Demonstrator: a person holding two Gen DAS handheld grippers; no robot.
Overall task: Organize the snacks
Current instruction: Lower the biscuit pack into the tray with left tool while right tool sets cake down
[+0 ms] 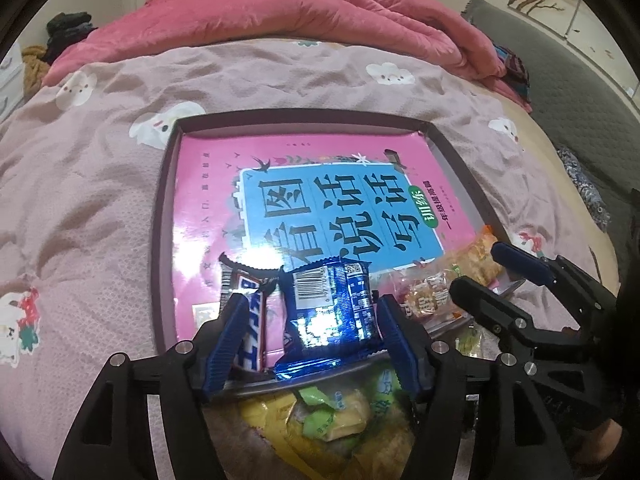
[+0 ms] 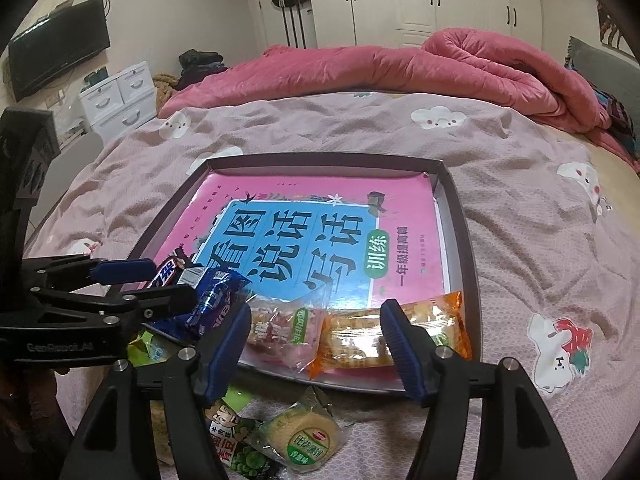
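Observation:
A shallow dark-rimmed tray [image 1: 160,220] [image 2: 460,220] lies on the bed with a pink book [image 1: 208,184] [image 2: 404,204] flat inside it. At its near edge lie a Snickers bar [image 1: 252,320] [image 2: 170,272] and a shiny blue packet [image 1: 332,308] [image 2: 216,300]. My left gripper [image 1: 312,312] [image 2: 160,280] stands open around both, its pads not pressing them. To the right, a clear pink-tinted packet [image 2: 280,328] [image 1: 424,300] and an orange packet [image 2: 360,340] [image 1: 476,256] rest in the tray. My right gripper [image 2: 316,314] [image 1: 478,270] is open over those two.
Several green and yellow snack packets [image 1: 328,416] [image 2: 308,436] lie on the bedspread [image 1: 80,200] just in front of the tray. A rolled pink quilt [image 2: 400,68] sits behind. White drawers [image 2: 120,96] and a wall TV [image 2: 60,48] stand far left.

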